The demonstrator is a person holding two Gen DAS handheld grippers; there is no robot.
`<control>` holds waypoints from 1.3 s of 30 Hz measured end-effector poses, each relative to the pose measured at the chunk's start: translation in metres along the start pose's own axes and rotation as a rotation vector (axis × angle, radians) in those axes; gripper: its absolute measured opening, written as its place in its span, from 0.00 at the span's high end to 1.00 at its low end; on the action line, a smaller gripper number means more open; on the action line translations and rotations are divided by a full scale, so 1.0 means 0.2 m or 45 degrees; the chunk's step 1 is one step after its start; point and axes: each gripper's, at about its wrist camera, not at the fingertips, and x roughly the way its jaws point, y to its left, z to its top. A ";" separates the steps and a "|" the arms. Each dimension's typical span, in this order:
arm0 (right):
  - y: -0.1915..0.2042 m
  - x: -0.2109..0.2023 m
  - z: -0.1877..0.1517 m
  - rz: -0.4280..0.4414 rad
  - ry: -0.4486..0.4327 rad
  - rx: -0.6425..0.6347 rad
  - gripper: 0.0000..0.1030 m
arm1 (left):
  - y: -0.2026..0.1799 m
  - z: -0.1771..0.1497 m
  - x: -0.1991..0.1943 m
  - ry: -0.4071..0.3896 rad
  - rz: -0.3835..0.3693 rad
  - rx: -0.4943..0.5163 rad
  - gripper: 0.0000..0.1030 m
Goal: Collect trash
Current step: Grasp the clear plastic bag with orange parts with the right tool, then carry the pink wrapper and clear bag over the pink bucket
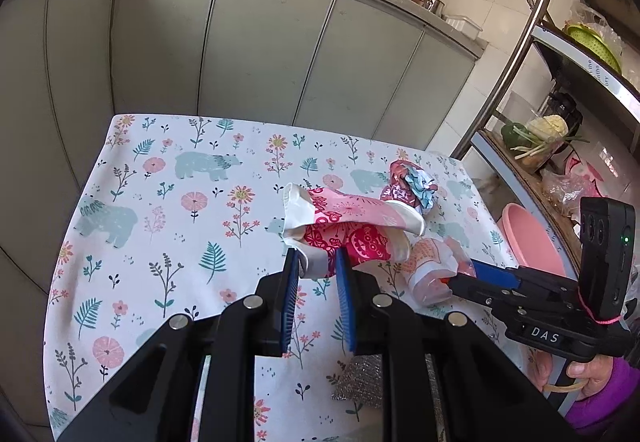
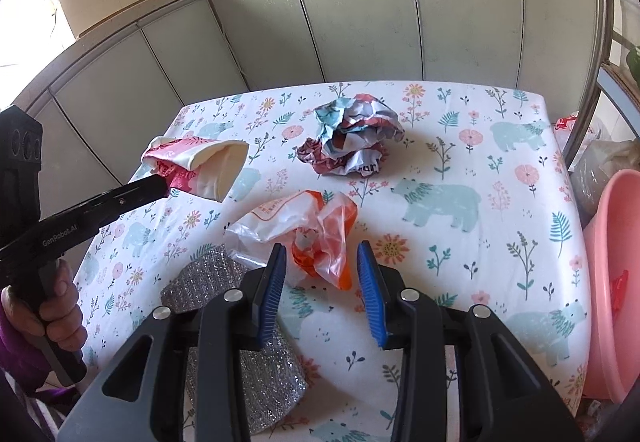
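We have the left hand-held gripper [image 1: 316, 262] clenched on the crushed paper cup [image 1: 348, 226], its blue pads pinching the cup's near end. Seen from the right wrist, the cup [image 2: 208, 169] hangs clear above the surface [image 2: 500, 209], open mouth tilted toward the camera, with the left hand-held gripper [image 2: 162, 183] reaching in from the left.

Our right hand-held gripper [image 2: 322, 262] stands released, jaws apart, with the orange-and-clear plastic bag [image 2: 308, 230] lying just ahead of it and partly between the fingertips; we cannot tell whether either pad touches it. From the left wrist the right hand-held gripper [image 1: 466, 274] comes in from the right, its tip at the same bag [image 1: 432, 266].

Beyond the bag, further ahead of the right hand-held gripper, sits a crumpled paper wad [image 2: 356, 133] printed in red, white and teal; from the left wrist it [image 1: 408, 185] lies ahead and to the right, past the cup. A silvery glittery bag [image 2: 224, 306] lies on the surface under and left of the right hand-held gripper. A pink basin [image 2: 616, 278] stands off the surface's right edge, to the right of the right hand-held gripper.
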 end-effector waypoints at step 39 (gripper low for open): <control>0.04 -0.56 -0.05 -0.071 -0.283 -0.011 0.90 | -0.30 0.08 -0.36 -0.225 -0.079 0.143 0.83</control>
